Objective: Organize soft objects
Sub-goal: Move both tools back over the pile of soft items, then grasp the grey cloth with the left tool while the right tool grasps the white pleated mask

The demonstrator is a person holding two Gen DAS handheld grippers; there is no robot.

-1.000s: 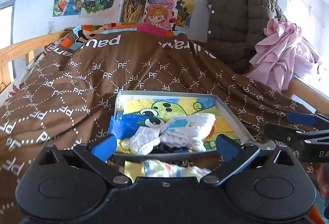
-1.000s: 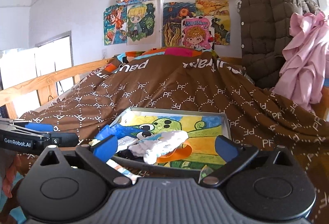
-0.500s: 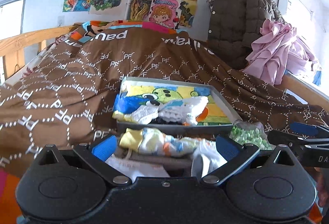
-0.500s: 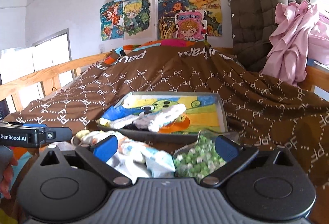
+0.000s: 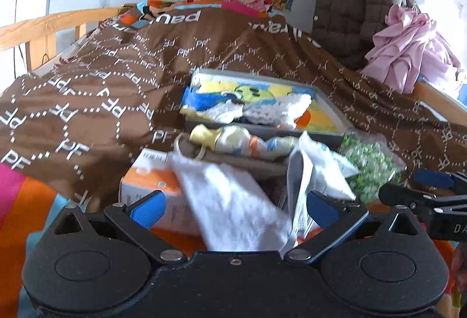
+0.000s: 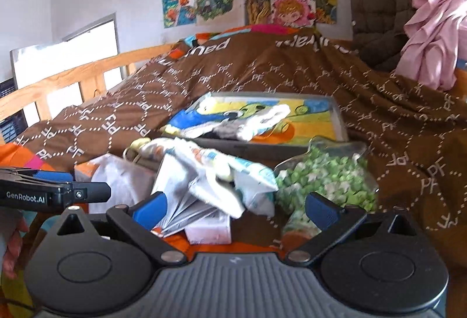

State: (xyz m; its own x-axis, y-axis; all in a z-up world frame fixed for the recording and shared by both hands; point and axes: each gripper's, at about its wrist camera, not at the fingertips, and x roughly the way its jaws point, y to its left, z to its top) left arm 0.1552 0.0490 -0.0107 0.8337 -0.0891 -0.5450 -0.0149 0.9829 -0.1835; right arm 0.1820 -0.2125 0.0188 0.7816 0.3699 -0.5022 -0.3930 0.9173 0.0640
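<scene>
Both tools spread, gripping nothing; white cloth (image 5: 230, 201) lies dead ahead between left tool (image 5: 233, 208) pads, long axis running away toward tray (image 5: 332, 110), right tool (image 6: 236, 208) faces the pile further right.

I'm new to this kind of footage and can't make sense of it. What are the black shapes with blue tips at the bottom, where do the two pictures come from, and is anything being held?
No robot here: a person carries a hand-held gripper in each hand, each with a fisheye camera looking along its two blue-padded fingers. One picture comes from the left gripper, the other from the right gripper. Each also shows in the other's view, at the edge. Both stand open and hold nothing.

They face a bed under a brown quilt. On it lies a shallow tray with a cartoon picture, with white socks in it. Nearer sit a rolled colourful cloth, a white cloth, an orange and white box and a bag of green bits.
</scene>
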